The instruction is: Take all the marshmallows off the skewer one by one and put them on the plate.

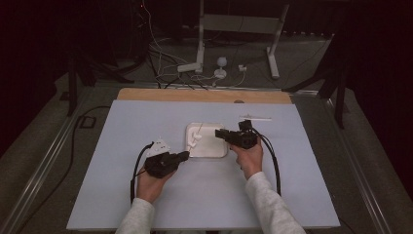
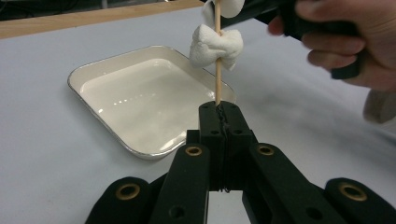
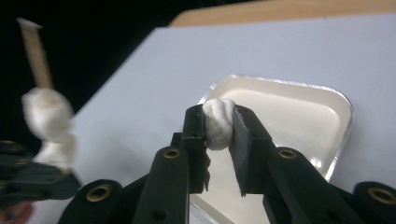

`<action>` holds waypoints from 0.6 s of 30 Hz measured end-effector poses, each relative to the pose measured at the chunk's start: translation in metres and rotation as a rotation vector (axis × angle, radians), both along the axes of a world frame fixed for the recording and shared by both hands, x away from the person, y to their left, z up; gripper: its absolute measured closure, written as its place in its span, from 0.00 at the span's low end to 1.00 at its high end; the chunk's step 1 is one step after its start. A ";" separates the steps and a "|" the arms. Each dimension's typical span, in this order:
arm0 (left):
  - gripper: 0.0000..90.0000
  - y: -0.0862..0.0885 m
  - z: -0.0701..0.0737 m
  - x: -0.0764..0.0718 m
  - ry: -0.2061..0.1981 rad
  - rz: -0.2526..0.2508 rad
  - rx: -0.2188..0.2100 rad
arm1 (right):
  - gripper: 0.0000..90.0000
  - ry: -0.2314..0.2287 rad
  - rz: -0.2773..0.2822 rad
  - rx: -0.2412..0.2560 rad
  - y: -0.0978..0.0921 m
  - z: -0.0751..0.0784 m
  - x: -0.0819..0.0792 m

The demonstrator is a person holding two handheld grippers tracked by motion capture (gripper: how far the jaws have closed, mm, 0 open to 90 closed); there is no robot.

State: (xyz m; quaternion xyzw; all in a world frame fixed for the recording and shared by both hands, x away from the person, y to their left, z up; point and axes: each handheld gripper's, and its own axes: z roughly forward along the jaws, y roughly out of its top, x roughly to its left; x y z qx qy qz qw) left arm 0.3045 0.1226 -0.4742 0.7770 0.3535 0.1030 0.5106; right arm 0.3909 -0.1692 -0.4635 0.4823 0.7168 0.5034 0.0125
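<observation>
Between the jaws of the right gripper [image 3: 218, 128], clamped together on it, sits a marshmallow [image 3: 218, 122] above the white tray [image 3: 299, 109]. The left gripper [image 2: 219, 108] clamps the wooden skewer [image 2: 217, 70] upright, already carrying a threaded marshmallow [image 2: 215, 45]. Advisable: centre the piece over the tip and press down along the vertical axis.

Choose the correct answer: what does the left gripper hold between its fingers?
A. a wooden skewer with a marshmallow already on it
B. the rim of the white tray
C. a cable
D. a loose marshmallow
A: in the left gripper view, the left gripper is shut on the lower end of the wooden skewer, which passes through a marshmallow above the white tray.
</observation>
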 end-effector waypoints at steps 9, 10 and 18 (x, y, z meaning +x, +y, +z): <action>1.00 -0.001 -0.002 0.001 0.008 0.001 0.000 | 0.52 0.062 -0.030 -0.059 0.007 -0.022 0.010; 1.00 0.000 -0.002 0.001 0.008 0.003 0.000 | 0.49 0.064 -0.030 -0.057 0.006 -0.023 0.010; 1.00 0.001 -0.002 0.002 0.010 0.010 -0.003 | 0.27 0.031 0.011 -0.007 0.006 -0.016 0.004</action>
